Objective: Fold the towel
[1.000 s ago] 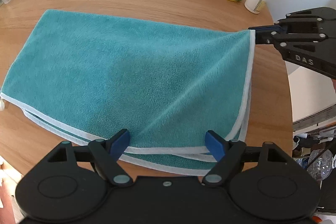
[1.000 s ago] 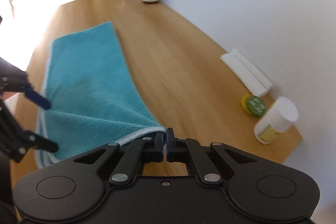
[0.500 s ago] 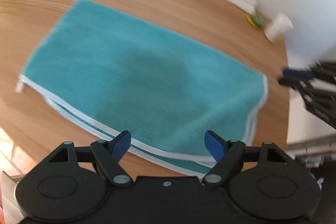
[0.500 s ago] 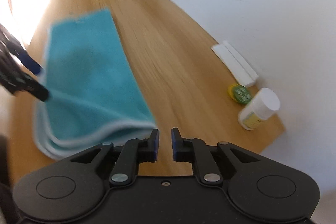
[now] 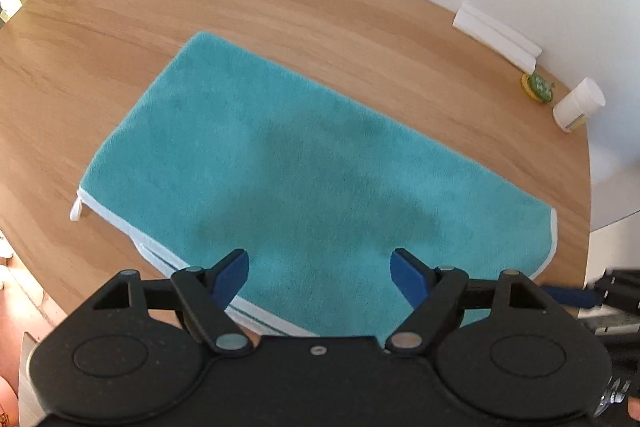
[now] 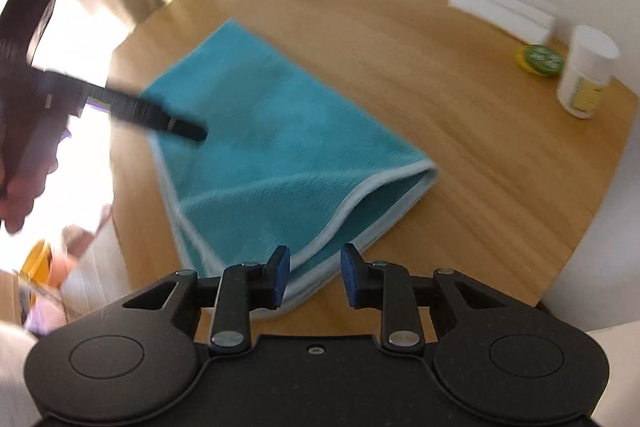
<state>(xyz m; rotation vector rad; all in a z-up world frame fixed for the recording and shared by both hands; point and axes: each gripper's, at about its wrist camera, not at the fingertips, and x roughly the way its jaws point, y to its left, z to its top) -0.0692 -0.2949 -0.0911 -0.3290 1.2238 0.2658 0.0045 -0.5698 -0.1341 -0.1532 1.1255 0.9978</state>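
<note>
Teal terry towel with a pale blue hem (image 5: 304, 163) lies folded in layers on the round wooden table (image 5: 320, 15), its right-hand end curling up a little where the layers gape. A second ago the right gripper (image 6: 314, 273) pinched that far corner and held it lifted; now its blue-padded jaws stand partly apart just off the towel's near edge, gripping nothing, and the corner has dropped flat. The left gripper (image 5: 320, 271) hangs above the towel's near side with jaws spread wide, empty, as it was before, though it now sits higher and farther back. Beyond the towel, near the wall, stand a white plastic bottle (image 5: 580, 105), a yellow-and-green round lid (image 5: 538, 87) and a folded white cloth (image 5: 496, 35).
</note>
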